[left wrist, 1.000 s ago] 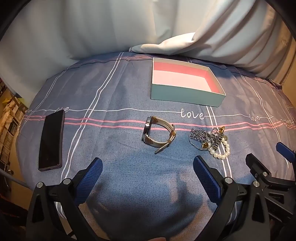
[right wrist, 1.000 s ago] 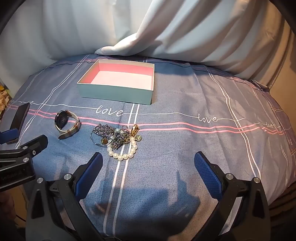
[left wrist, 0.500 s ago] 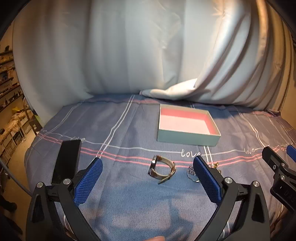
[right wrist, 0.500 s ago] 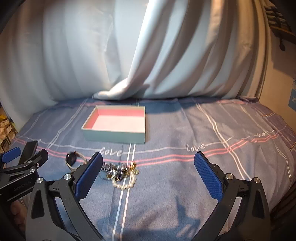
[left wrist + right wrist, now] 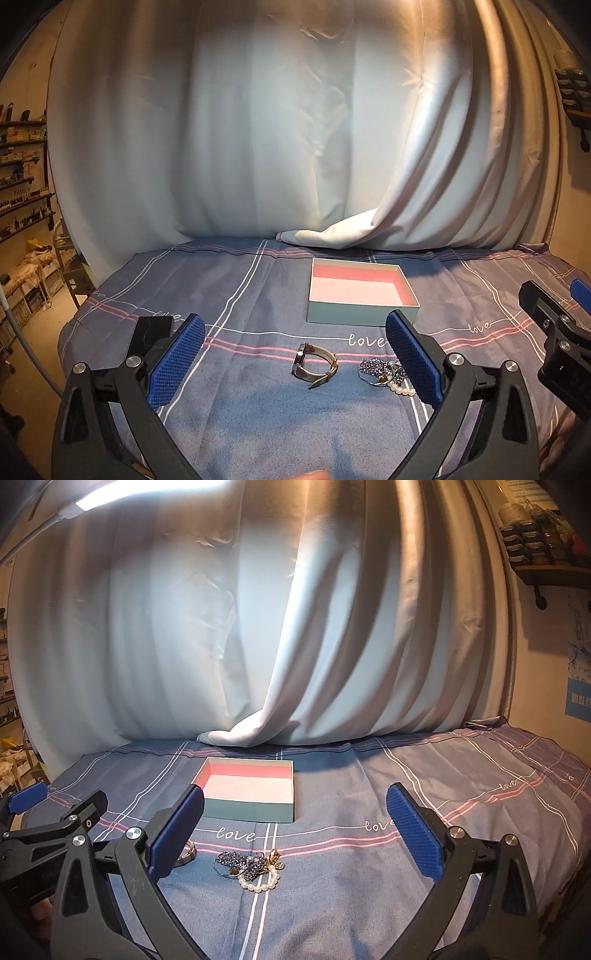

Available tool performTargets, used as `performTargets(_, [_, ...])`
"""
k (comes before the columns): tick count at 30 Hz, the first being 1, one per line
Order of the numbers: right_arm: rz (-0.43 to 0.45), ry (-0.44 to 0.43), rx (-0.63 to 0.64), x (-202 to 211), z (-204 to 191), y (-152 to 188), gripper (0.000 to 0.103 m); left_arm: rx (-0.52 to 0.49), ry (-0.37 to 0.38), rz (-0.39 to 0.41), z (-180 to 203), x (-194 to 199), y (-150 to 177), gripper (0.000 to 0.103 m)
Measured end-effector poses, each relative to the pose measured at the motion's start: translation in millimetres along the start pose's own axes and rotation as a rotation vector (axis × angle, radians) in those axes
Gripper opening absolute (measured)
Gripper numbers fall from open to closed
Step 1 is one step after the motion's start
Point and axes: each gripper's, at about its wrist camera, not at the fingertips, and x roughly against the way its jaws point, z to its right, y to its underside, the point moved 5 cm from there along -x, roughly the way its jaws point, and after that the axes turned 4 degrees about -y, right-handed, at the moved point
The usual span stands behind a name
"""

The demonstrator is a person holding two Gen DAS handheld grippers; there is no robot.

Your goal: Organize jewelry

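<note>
A wristwatch with a beige strap [image 5: 314, 365] lies on the blue bedsheet, between my left gripper's [image 5: 295, 362] wide-open fingers in the left wrist view. To its right sits a tangle of silver chain and pearl bracelet [image 5: 386, 376] [image 5: 251, 867]. Behind them stands an open teal box with a pink inside [image 5: 360, 295] [image 5: 251, 794], empty. My right gripper [image 5: 295, 838] is open and holds nothing; the jewelry pile lies between its fingers in view, and its left finger hides most of the watch [image 5: 186, 854]. Both grippers hover above the bed's near side.
A black phone [image 5: 151, 332] lies on the bedsheet [image 5: 258, 295] at the left, partly behind my left gripper's finger. A pale curtain [image 5: 258, 646] hangs behind the bed and drapes onto it beside the box. Shelves line the left and right walls.
Both cameras have tilted up and pulled back, so the curtain fills more of each view and the box, watch and jewelry sit lower and smaller. Nothing on the bed moved.
</note>
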Motion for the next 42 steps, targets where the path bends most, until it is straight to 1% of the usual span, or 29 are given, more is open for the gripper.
performTargets(12, [0.005, 0.005, 0.003, 15, 0, 5, 0.097, 0.008, 0.001, 0.001, -6, 10, 4, 0.097])
performTargets(22, [0.006, 0.004, 0.005, 17, -1, 5, 0.097, 0.012, -0.004, 0.000, -10, 11, 1, 0.097])
performTargets(42, [-0.012, -0.001, 0.006, 14, -3, 5, 0.097, 0.016, 0.000, -0.028, -11, 5, 1, 0.097])
